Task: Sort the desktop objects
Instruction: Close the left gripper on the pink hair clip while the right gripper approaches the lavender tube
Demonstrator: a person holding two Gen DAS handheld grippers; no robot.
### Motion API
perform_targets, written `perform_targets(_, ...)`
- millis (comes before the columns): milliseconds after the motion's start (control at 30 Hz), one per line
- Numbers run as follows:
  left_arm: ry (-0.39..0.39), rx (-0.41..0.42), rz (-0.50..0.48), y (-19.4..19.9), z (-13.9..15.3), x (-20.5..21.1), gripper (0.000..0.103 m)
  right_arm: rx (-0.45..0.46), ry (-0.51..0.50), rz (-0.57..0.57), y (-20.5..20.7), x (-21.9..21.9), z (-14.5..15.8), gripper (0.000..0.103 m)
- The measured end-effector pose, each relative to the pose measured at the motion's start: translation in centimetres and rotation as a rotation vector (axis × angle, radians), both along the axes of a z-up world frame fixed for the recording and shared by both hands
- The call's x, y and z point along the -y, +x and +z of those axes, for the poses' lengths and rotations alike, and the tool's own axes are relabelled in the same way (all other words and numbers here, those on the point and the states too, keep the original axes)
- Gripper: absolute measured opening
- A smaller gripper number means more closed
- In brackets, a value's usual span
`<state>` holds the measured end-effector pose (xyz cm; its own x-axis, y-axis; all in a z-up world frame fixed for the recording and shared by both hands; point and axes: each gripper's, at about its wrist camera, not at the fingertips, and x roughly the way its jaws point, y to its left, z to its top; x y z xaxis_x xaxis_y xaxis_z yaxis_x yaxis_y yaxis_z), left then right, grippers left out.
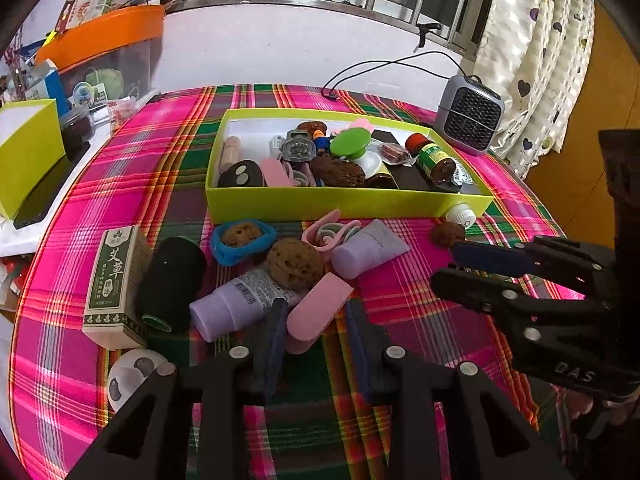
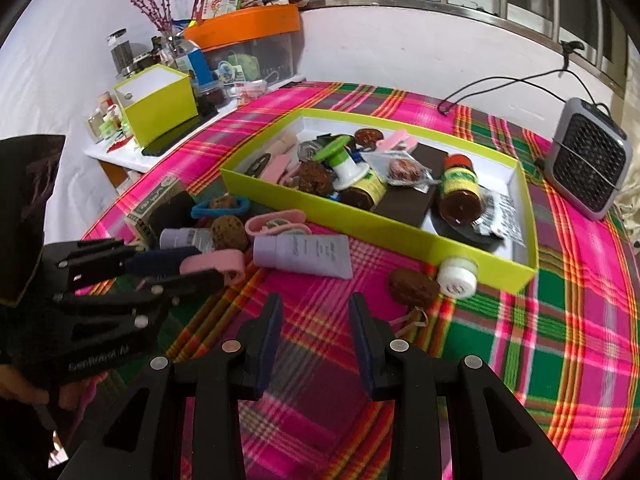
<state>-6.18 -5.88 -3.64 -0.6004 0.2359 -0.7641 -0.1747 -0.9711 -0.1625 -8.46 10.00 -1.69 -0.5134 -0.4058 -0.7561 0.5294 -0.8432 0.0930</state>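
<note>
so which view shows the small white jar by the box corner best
The right wrist view: the small white jar lies close and unobstructed against the yellow-green box. The left wrist view shows it smaller, farther off.

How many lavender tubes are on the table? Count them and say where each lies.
2. One lavender tube lies between the black roll and the pink case; the other lies nearer the green box's front wall. More may be buried in the box.

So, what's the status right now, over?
Left gripper: jaws around pink case, grip unclear. Right gripper: jaws open, empty. Purple tube, brown sponge crowd it.
</note>
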Motion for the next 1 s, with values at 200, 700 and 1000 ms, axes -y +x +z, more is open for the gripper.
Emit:
perform_targets(200,0.018,-0.006,-0.012,0.6,-0.1,-0.1,0.020,-0.008,-0.009,0.019,-1.1,1.4,-0.2,0.035)
perform_targets(700,0.045,-0.005,0.023,1.4,0.1,0.9,0.019,-0.030,0.013,0.065,-2.3,4.6,-0.9,0.035)
perform_targets(1000,0.049,-0.005,0.023,1.4,0.0,0.7,0.019,-0.035,0.040,0.039,-1.8,3.1,-1.1,0.037)
